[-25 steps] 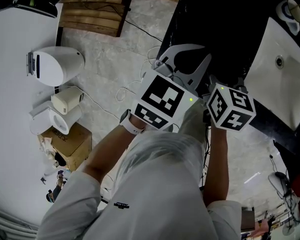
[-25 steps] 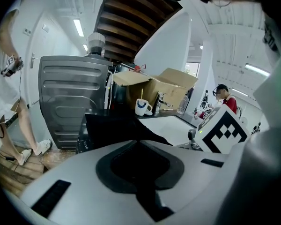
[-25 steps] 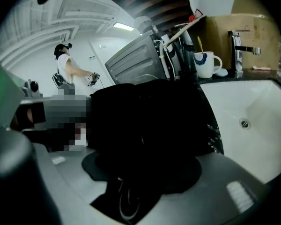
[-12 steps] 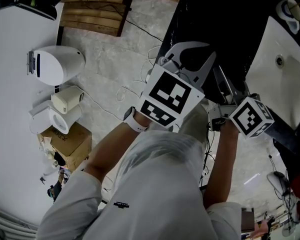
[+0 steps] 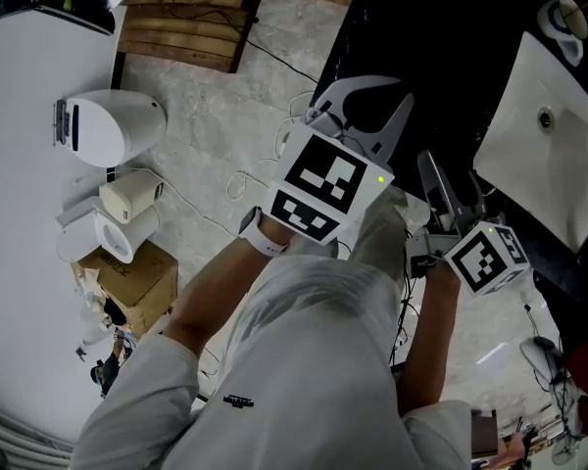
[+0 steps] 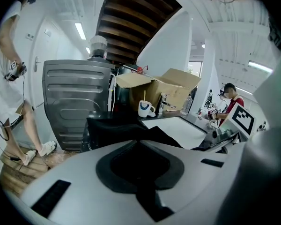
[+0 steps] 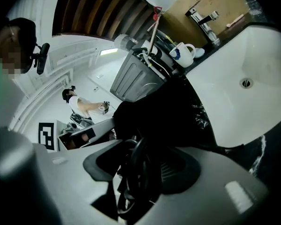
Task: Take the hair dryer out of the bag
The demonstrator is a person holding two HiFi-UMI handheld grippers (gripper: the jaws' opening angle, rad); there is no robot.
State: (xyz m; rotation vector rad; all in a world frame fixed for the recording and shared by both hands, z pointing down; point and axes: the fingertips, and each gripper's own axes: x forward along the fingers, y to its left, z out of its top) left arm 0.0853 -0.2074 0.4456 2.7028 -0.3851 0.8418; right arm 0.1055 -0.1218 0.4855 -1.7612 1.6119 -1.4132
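A: Can you make out the hair dryer?

B: Not its body: no view shows it. From the head view the black bag [image 7: 168,111] melts into the dark surface [image 5: 421,27]. The right gripper view gives only its crumpled black bulk, lying beside the white sink [image 7: 234,107].

A: And the claws?

B: The right claw [image 7: 144,165] is closed on a black looped cord [image 7: 136,175], whose loops fill the hollow between its jaws, just in front of the bag. Whether that cord belongs to the dryer, I cannot tell. The left claw [image 5: 361,106] has its jaws drawn together too — the hollow is dark, with nothing gripped that I can see.

A: Room around them?

B: The left claw hangs at the surface's edge, with open floor [image 5: 206,135] to its left. The sink's rim runs close on the bag's right, and a mug [image 7: 182,55] and tap [image 7: 201,17] stand beyond the sink.
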